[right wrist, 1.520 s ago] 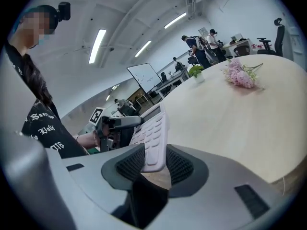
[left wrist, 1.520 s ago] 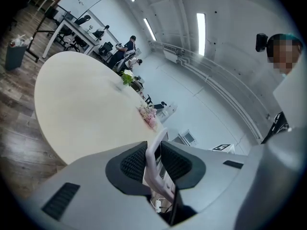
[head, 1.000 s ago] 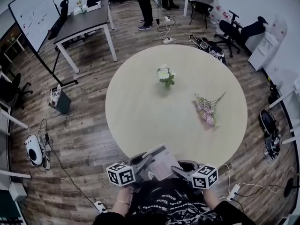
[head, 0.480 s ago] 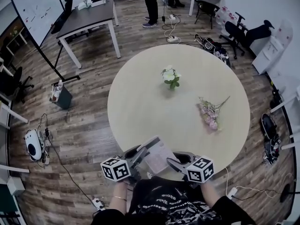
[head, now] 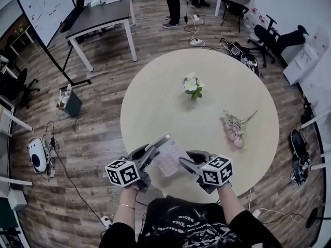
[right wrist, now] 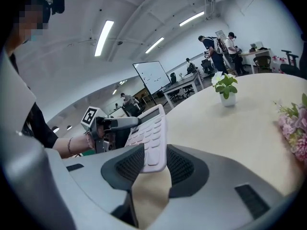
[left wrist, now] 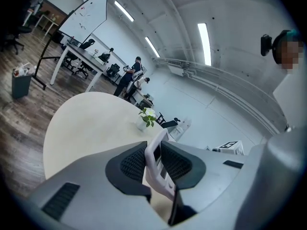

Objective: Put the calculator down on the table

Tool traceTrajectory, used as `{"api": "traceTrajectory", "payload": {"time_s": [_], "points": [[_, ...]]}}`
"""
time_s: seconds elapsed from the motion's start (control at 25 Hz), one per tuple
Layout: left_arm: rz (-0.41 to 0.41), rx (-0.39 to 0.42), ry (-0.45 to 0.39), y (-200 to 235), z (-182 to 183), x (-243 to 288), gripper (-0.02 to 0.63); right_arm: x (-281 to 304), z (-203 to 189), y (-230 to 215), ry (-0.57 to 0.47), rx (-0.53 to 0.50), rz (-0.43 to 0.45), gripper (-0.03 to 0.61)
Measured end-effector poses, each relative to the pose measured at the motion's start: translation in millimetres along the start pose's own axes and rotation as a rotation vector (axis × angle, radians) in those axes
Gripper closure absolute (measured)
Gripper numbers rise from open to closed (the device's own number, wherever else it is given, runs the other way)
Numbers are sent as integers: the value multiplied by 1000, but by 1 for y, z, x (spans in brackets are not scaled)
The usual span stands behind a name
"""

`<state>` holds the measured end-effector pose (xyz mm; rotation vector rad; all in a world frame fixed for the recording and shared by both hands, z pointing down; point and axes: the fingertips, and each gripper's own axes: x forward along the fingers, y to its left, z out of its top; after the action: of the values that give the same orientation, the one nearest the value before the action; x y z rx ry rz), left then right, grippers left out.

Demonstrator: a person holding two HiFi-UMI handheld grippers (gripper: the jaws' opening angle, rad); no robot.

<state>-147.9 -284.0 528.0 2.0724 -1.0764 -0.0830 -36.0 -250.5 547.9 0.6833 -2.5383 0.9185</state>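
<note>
Far left, off the table: whiteboard (head: 44, 6), dark desk (head: 101, 17) beside it, small bin (head: 69, 101) on the wood floor. Ppl (head: 173, 4) stand past the desk at the top.

Round pale table (head: 155, 102) fills mid frame. At its near edge the L gripper (head: 155, 149) comes in from the near-left. Its jaws are narrow & clamped on the left end of the calculator (head: 169, 159). In the left gripper view the thin white body shows edge-on btwn the pads, which press both faces.

Calculator hangs over the table's near edge, bridged btwn both grippers, tilted, keys up, not lying flat.

R gripper (head: 186, 162) comes in from the near-right. Jaws are narrow too, closed on the calculator's right end, w/ key rows showing past the pads & bare tabletop below. A hand sits behind each marker cube.

Near table centre: small vase w/ white flowers (head: 192, 85), upright. Toward the right edge: pink bouquet (head: 232, 130) lying flat, stems pointing to the far right. Both are well apart from the calculator.

Off the table, far right: office chairs (head: 279, 37).
</note>
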Motion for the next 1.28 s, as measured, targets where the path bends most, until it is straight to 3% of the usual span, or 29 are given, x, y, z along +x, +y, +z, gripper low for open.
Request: {"api": "traceTrajectory", "payload": {"time_s": [0.44,0.84,1.28], "points": [[47,67,12,47,41,42,514,51,38,-50,24,16,-12,420],[112,-31,7,109,56,72,511,101,59,-89,83,1,-37,417],[211,-22,99,156,55,102,509,147,52,-131,196,11,-104,417]]}}
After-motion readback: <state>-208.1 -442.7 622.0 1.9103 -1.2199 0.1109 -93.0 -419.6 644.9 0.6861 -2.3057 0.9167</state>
